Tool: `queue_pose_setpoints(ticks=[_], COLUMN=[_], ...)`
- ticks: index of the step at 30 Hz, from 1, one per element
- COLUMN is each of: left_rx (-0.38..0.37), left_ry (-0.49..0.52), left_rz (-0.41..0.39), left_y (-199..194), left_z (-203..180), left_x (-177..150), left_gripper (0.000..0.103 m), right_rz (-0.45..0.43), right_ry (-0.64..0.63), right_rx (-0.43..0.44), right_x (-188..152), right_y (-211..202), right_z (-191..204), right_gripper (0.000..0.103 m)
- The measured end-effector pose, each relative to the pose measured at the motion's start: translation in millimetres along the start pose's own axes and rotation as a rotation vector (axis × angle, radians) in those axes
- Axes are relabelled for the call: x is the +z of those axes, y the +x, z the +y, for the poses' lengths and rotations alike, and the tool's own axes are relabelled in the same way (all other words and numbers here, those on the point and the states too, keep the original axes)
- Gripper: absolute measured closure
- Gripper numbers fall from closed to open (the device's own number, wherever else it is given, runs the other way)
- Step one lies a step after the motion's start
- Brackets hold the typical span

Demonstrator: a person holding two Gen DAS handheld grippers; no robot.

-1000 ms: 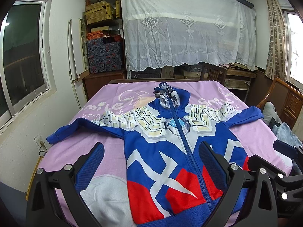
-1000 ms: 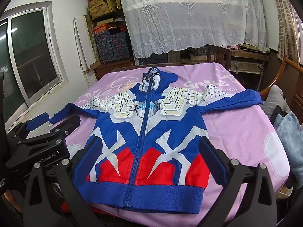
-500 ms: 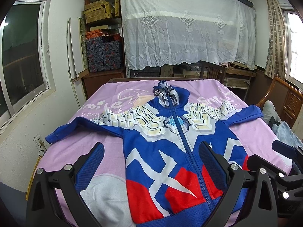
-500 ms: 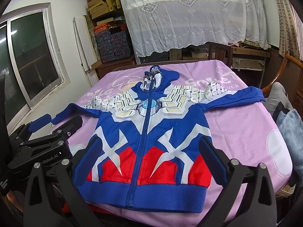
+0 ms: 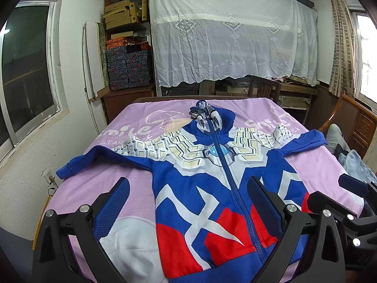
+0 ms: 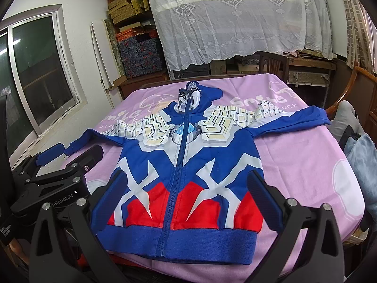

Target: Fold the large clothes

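Left black two-finger gripper, jaws wide and empty, level over the near left hem of the zipped blue-red-white hooded jacket spread flat on the pink-covered table; right black two-finger gripper likewise, above hem centre.

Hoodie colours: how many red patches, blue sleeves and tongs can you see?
Red patches on the hoodie: 4, e.g.
Blue sleeves: 2, and
Tongs: 2, left tongs and right tongs, both open and empty
Total: 8
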State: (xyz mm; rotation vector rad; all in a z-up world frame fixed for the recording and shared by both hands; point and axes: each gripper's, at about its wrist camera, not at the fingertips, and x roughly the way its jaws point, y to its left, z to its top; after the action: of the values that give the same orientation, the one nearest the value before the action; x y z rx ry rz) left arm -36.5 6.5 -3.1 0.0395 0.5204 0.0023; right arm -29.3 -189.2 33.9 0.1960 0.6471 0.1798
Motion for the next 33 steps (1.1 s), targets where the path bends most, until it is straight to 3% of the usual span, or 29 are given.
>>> queue_pose_setpoints(ticks=[24,33], left_rx=[0.000,-0.001], left_ry=[-0.001,-0.001], left_rz=[0.005,0.022], left_y=[-1.1,-1.0], left_z=[-1.9,-7.4], left_x=[-2.3,-18.1], left_gripper=[0.003,0.003], right_rz=[0.029,-0.024], right_ry=[-0.010,-0.036], right_rx=[-0.011,-0.031], right_x=[-0.1,-5.4], right_y=[1.8,2.7], right_z=[-0.4,1.6], right_gripper=[0.004,0.004])
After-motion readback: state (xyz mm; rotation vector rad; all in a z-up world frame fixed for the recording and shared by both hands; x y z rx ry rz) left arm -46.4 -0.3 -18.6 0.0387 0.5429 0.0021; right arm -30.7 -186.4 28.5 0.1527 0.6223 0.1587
